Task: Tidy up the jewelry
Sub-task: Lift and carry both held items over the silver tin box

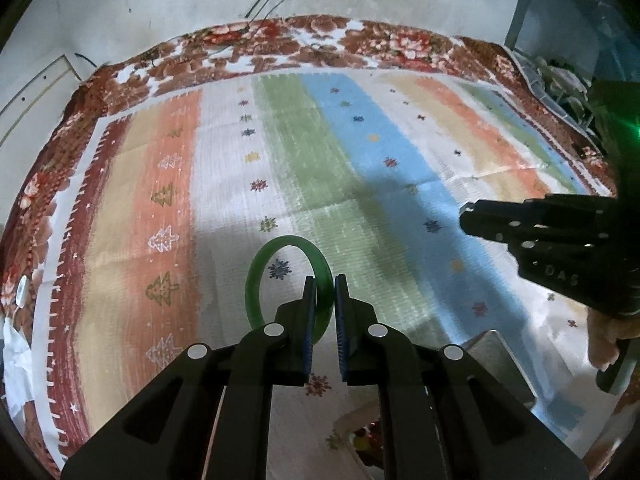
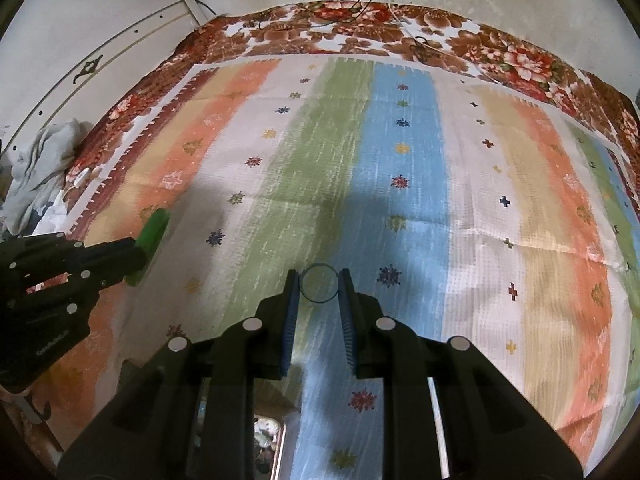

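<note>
My left gripper (image 1: 323,280) is shut on a green bangle (image 1: 260,264), pinching its right rim and holding it above the striped cloth (image 1: 360,152). The bangle also shows edge-on in the right wrist view (image 2: 154,228), sticking out of the left gripper (image 2: 132,254). My right gripper (image 2: 319,276) holds a thin dark ring (image 2: 319,283) between its fingertips, the jaws a ring's width apart. In the left wrist view the right gripper (image 1: 466,220) is at the right, seen side-on.
A grey metal box lid (image 1: 496,360) lies near the bottom right of the left wrist view. A box with jewelry (image 2: 268,432) shows under the right gripper. A floral blanket (image 2: 360,32) borders the cloth. Crumpled grey cloth (image 2: 40,168) lies at the left.
</note>
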`<control>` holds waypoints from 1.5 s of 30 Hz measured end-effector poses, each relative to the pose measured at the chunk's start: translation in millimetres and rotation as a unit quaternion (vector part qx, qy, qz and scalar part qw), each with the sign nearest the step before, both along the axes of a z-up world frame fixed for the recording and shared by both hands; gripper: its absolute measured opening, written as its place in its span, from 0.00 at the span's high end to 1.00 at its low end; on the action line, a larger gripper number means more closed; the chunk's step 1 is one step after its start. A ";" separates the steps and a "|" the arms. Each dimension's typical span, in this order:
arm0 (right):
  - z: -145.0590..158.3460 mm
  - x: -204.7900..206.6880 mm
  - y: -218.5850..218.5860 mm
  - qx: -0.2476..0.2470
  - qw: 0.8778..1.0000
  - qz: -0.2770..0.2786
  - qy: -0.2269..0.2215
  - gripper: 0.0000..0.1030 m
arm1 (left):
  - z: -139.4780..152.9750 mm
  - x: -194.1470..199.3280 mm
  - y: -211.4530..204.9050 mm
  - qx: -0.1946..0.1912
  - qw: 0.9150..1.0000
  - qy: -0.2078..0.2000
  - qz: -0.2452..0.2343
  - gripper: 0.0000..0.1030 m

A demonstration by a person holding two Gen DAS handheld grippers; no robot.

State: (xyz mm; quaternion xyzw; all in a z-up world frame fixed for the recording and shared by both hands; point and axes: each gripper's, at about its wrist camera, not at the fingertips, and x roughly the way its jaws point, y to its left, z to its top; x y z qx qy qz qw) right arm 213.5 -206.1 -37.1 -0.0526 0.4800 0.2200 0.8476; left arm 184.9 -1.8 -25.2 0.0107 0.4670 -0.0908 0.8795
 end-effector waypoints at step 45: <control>21.9 -124.6 -12.0 0.047 0.998 0.045 -0.013 0.79 | 18.5 -115.4 -28.6 -0.091 0.994 -0.044 -0.049 0.91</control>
